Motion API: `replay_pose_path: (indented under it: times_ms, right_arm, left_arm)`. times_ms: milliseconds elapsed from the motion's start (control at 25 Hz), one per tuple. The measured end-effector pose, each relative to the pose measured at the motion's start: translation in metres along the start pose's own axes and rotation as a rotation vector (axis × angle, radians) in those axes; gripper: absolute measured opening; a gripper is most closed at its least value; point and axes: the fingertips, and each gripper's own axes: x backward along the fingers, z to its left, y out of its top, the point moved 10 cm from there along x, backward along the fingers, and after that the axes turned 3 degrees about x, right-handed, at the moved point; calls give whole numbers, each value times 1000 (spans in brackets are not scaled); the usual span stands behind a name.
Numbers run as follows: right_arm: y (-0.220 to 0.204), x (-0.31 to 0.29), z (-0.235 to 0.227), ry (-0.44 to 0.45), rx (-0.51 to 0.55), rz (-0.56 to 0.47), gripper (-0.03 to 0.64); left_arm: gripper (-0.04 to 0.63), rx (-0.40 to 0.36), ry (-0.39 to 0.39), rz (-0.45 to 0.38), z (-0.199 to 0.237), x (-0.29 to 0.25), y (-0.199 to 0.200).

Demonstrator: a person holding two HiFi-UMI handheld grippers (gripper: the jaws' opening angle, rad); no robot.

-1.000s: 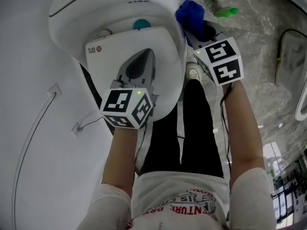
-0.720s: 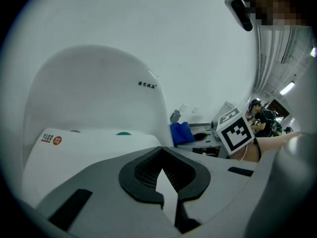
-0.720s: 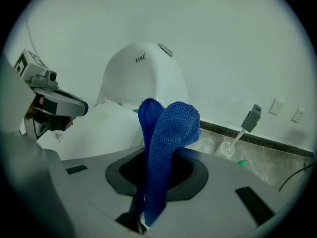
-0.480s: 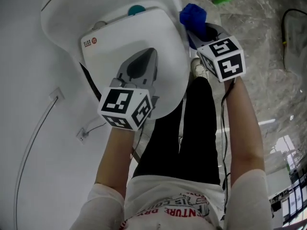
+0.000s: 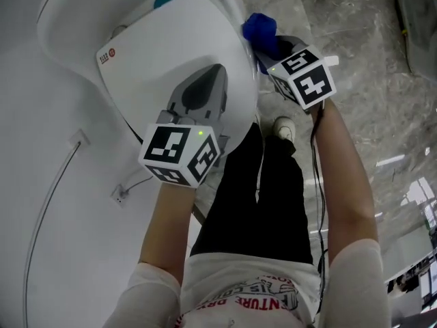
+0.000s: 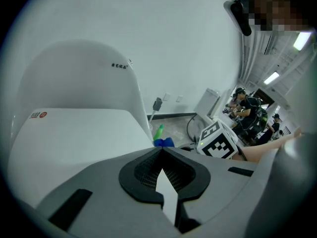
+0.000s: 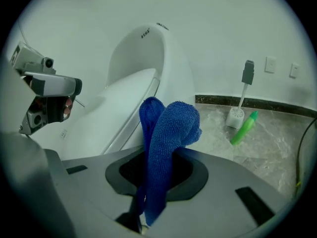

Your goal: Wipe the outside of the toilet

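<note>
The white toilet point(image 5: 171, 53) has its lid down and fills the upper left of the head view. My right gripper point(image 5: 271, 46) is shut on a folded blue cloth point(image 5: 259, 27), which sits against the toilet's right side by the lid's edge. In the right gripper view the cloth point(image 7: 168, 133) stands up out of the right gripper point(image 7: 157, 158), with the toilet's bowl point(image 7: 138, 73) just behind it. My left gripper point(image 5: 213, 74) hovers over the lid, shut and holding nothing. In its own view the left gripper point(image 6: 161, 151) points across the lid point(image 6: 74, 133).
A green bottle point(image 7: 243, 128) lies on the marble floor point(image 5: 355, 53) next to a toilet brush holder point(image 7: 237, 115) by the wall. A cable and a wall socket point(image 5: 76, 141) are left of the toilet. The person's legs point(image 5: 256, 197) stand close in front.
My right gripper has slid the blue cloth along the toilet's right side, from near the lid's back toward the front. The left gripper has stayed over the lid.
</note>
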Motion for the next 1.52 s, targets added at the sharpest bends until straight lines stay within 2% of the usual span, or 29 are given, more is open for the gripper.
replay_pose_path:
  times_ms: [200,320,640,800,960,1200,1520]
  right_arm:
    - [-33,1,10,21,-26,7,75]
    - [-53,1,22,36,-28,4,77]
    - [-99,12,59,64,-20,38,77]
    - [-112,18,79,63,-15,58,77]
    - [-118,29,95,61,-3,60,77]
    - [-152,19,137,69,-49,57,77]
    - [-171,13,198,-21,-125,74,77]
  left_arm:
    - [6,-25,-5,-19,-22,2,-15]
    - [6,-28,21,-40,-34,10,-30]
    - [6,54,103,-81,-66,41,-92]
    - [6,109,135,-80,-79,63,-127]
    - [6,132,143,-74,-91,81,-154]
    - [6,177,158,-47,-89,105,-206]
    - [6,185,152,-57,-68,165,-249]
